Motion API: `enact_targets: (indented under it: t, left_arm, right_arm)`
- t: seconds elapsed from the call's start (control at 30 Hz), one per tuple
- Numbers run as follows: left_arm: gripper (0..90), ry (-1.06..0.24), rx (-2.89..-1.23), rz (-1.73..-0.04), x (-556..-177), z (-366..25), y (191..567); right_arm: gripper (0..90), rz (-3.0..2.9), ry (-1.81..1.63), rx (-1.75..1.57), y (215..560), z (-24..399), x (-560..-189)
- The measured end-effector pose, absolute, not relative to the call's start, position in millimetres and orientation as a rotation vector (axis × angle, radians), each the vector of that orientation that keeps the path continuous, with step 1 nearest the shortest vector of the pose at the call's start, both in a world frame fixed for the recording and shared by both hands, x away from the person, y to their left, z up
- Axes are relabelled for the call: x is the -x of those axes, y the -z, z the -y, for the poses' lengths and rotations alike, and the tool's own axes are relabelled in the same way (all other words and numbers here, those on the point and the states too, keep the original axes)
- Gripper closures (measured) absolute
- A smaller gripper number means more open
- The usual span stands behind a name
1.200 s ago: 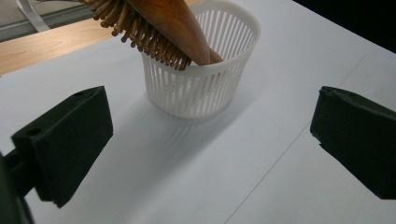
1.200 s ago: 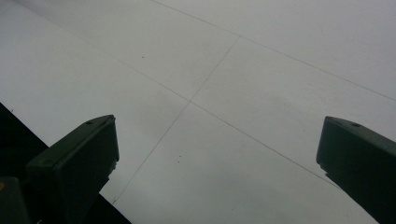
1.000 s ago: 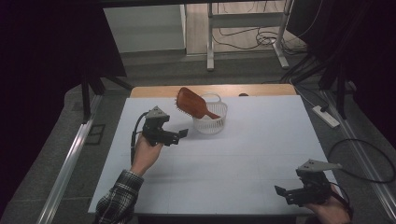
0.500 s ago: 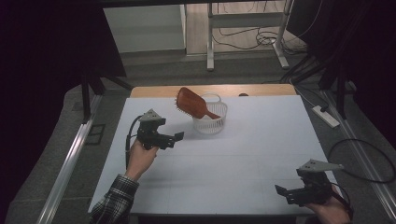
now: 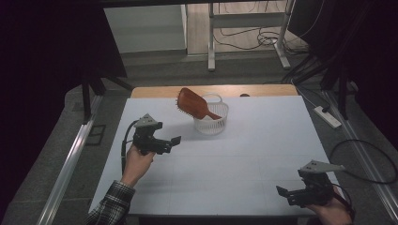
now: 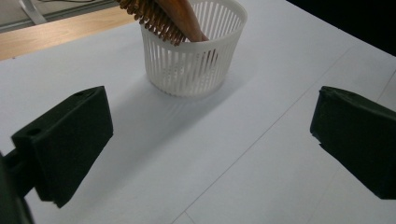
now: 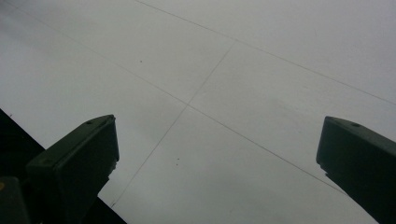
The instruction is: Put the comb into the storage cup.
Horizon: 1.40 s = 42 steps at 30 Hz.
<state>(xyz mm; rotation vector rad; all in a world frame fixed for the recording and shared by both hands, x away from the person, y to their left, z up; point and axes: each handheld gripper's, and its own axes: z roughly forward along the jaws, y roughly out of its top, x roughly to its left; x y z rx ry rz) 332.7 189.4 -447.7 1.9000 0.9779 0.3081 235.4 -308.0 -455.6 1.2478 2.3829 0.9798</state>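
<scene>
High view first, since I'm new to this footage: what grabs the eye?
A brown hairbrush leaning handle-down in a white slatted basket at the table's far middle. The left claw hangs open, short of the basket and apart from it; the right claw, also open, sits at the near right corner.

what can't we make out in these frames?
- Hairbrush: left gripper view's top edge cuts off its head; the handle end is hidden inside the basket.
- Basket floor: hidden by its slatted wall in both views.
- Small dark spot on the table's wooden far edge, high view: too small to identify.
</scene>
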Motion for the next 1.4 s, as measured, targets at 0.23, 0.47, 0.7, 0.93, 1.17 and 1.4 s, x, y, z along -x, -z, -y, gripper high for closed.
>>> enact_targets:
  t: [0.23,0.47,0.7,0.93,1.17,1.4]
  left_arm:
    - [0.0,-0.306,-1.900,-0.985,-325,-195,451]
    - [0.0,-0.305,-1.907,-0.987,-319,-199,452]
    - [0.0,-0.291,-1.910,-0.998,-310,-203,453]
    - [0.0,-0.291,-1.904,-0.999,-301,-208,452]
    - [0.0,-0.300,-1.922,-0.996,-294,-211,452]
    - [0.0,-0.302,-1.919,-1.001,-287,-212,453]
  right_arm:
    - [0.0,-2.387,-0.978,-1.246,456,308,-236]
    - [0.0,-2.389,-0.977,-1.244,456,308,-236]
    - [0.0,-2.389,-0.974,-1.243,456,307,-236]
    - [0.0,-2.392,-0.972,-1.242,456,307,-236]
    - [0.0,-2.395,-0.968,-1.240,456,307,-236]
    - [0.0,-2.396,-0.965,-1.236,456,306,-235]
